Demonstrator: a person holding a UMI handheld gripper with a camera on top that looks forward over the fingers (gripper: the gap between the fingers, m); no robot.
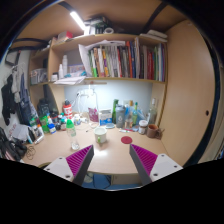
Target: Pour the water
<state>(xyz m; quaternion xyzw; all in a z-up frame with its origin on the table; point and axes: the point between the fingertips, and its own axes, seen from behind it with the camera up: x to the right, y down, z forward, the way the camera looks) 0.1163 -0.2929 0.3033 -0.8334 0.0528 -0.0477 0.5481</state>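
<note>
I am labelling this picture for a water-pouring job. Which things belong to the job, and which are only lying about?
For the job:
- cup on the desk, beyond the fingers
- bottle, left of the cup
- hand-held gripper, open, holding nothing

Lying about:
- books on the shelf
- bottles at the back of the desk
- red can

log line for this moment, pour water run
phase: approach | gripper: open, empty, above desk | cup: ahead on desk | bottle: beyond left finger

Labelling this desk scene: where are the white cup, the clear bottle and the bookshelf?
white cup point(100, 134), gripper view, on its side wall.
clear bottle point(71, 129), gripper view, on its body.
bookshelf point(120, 62), gripper view, on the row of books.
</note>
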